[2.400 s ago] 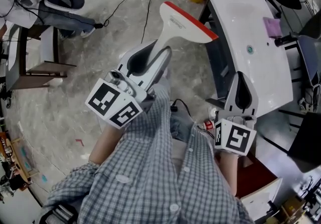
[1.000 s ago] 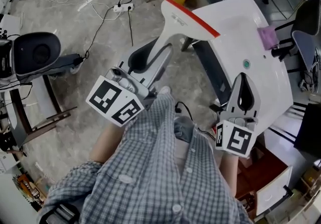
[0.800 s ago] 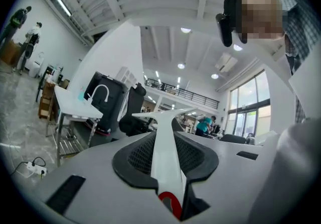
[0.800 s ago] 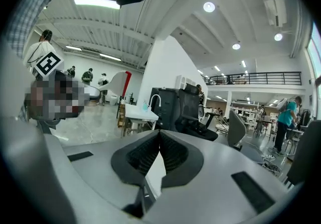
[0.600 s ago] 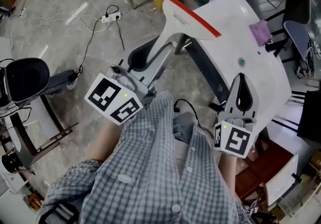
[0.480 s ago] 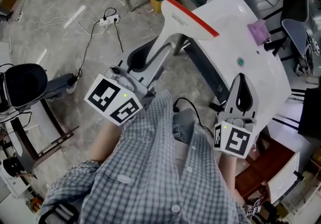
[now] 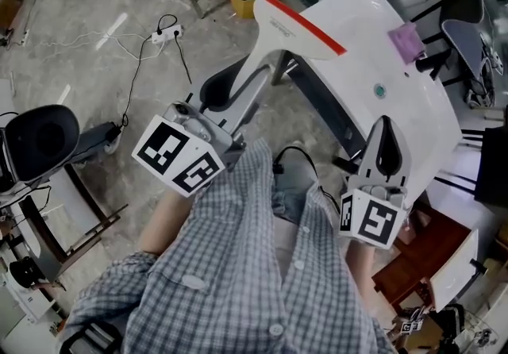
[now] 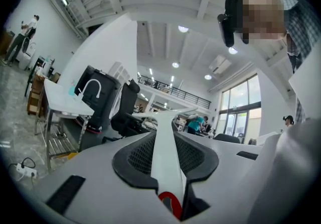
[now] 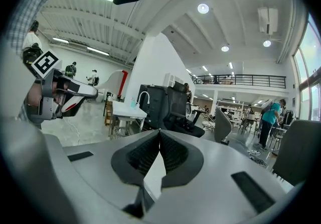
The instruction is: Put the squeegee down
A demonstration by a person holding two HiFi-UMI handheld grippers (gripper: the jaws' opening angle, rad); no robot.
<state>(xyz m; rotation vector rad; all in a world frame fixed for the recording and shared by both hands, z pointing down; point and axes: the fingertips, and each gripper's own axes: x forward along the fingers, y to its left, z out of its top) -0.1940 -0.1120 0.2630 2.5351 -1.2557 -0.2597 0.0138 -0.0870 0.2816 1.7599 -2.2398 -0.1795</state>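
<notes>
Squeegee (image 7: 286,31) is held in the air by its white handle, which the left gripper (image 7: 242,90) clamps. Its long axis runs level, away from the person, and the red-edged blade at the far end faces the white surface (image 7: 413,106). The right gripper (image 7: 383,134) is clenched on nothing. The carry looks unfinished. Next it must be lowered onto the surface and let go.

The left gripper (image 7: 252,86) holds the squeegee (image 7: 290,27), seemingly above the sink (image 7: 405,122).

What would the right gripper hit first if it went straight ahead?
Probably the black office chair beyond the right gripper; the white sink table sits slightly left. Depth is unclear.
</notes>
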